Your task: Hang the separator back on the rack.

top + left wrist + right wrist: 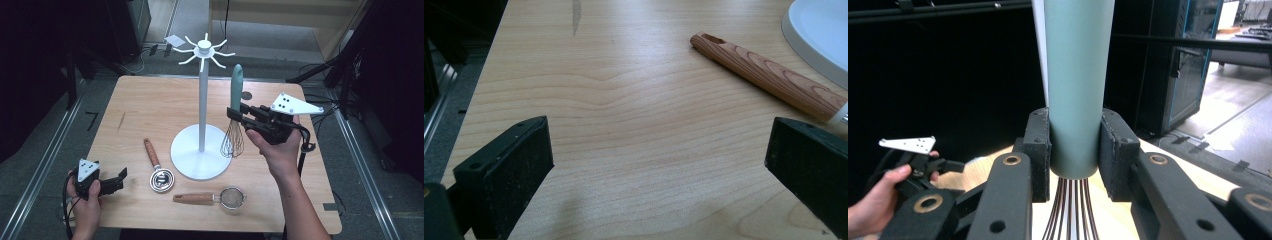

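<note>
Two pads of my right gripper (pixel 1074 150) clamp the whisk (pixel 234 117) low on its teal handle, wires hanging. I should lift it upright toward a hook of the white stand (pixel 202 107), minding the pole. My left gripper (pixel 659 165) gapes empty over the table (pixel 624 100).

Bright, sharp tabletop under overhead light; dark, murky surroundings.

1. Readable in the high view: a single dark "7" mark (pixel 91 120) on the grey floor, just off the wooden table (pixel 150 100) at about 9 o'clock from its left edge.
2. No lettering, brand or number legible on any utensil, on the white stand or on either gripper's grey plate.
3. Nothing readable in the left gripper view or the right gripper view.
</note>
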A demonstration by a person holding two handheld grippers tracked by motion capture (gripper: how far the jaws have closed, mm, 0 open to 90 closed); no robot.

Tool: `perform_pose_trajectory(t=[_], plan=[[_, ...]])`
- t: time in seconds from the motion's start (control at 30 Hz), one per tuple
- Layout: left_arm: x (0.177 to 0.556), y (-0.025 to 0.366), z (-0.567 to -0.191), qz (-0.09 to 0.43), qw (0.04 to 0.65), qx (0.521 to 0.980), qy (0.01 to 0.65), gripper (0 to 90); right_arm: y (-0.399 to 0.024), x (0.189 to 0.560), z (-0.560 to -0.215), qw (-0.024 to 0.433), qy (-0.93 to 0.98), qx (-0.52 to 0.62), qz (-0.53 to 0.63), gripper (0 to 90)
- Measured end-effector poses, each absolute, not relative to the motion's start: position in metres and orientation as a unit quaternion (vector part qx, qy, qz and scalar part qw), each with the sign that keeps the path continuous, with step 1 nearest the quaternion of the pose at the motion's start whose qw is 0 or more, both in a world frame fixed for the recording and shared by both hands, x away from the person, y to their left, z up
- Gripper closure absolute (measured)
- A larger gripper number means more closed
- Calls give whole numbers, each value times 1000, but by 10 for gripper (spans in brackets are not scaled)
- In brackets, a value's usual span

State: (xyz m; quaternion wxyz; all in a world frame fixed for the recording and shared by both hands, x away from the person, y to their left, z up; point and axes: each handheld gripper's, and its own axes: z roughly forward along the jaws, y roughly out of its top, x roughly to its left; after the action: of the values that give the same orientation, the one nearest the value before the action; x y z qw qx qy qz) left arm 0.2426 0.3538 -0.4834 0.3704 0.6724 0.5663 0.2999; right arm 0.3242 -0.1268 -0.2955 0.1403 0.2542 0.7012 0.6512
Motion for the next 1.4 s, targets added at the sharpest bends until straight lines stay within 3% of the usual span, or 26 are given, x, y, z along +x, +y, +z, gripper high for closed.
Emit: perform_pose_trajectory(t=[0.43,1.4], plan=[[243,354,-483,299,370,672,567,0,-115,307,-278,151,699,231,660,708],[242,354,-483,300,371,671,567,0,-101,314,-278,151,703,243,651,708]])
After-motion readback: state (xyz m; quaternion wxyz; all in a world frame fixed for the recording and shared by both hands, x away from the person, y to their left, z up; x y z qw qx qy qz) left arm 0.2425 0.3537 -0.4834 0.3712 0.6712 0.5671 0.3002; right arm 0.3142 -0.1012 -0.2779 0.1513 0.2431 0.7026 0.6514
